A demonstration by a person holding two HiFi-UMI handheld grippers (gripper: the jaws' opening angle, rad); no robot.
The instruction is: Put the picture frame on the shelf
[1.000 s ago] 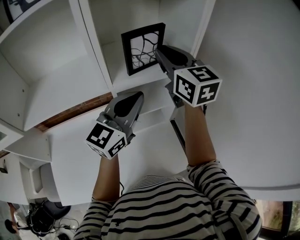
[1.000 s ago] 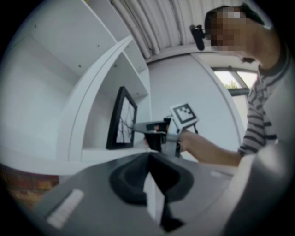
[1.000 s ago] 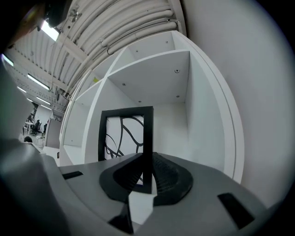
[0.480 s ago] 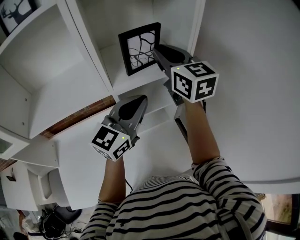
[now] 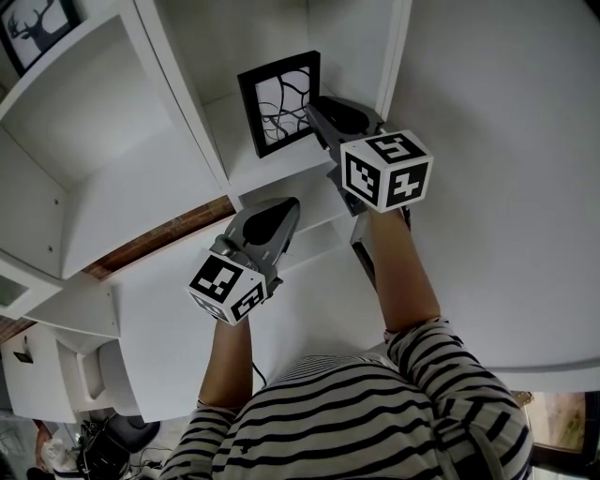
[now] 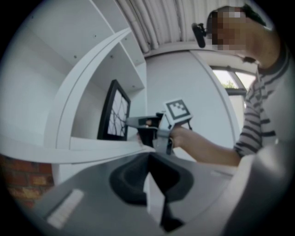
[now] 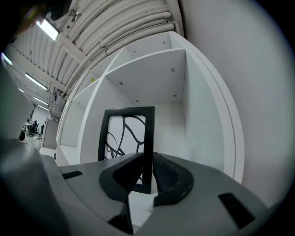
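Observation:
A black picture frame (image 5: 278, 101) with a black-line pattern stands upright on the white shelf board (image 5: 281, 167), inside an open compartment. My right gripper (image 5: 314, 111) reaches into that compartment. In the right gripper view its jaws sit on either side of the frame's (image 7: 125, 138) right border, and the right gripper (image 7: 147, 171) is shut on it. My left gripper (image 5: 284, 204) hangs lower, in front of the shelf edge, shut with nothing in it. The left gripper view shows the frame (image 6: 114, 113) side-on with the right gripper (image 6: 132, 122) at it.
A second framed picture with a deer (image 5: 37, 23) stands in the upper left compartment. Upright dividers (image 5: 183, 103) bound the compartments. A plain white wall (image 5: 506, 187) lies to the right. A brick strip (image 5: 159, 234) shows below the shelf on the left.
Almost nothing: the right gripper stays on the standing frame. The left gripper has drifted slightly right and closer to the shelf edge.

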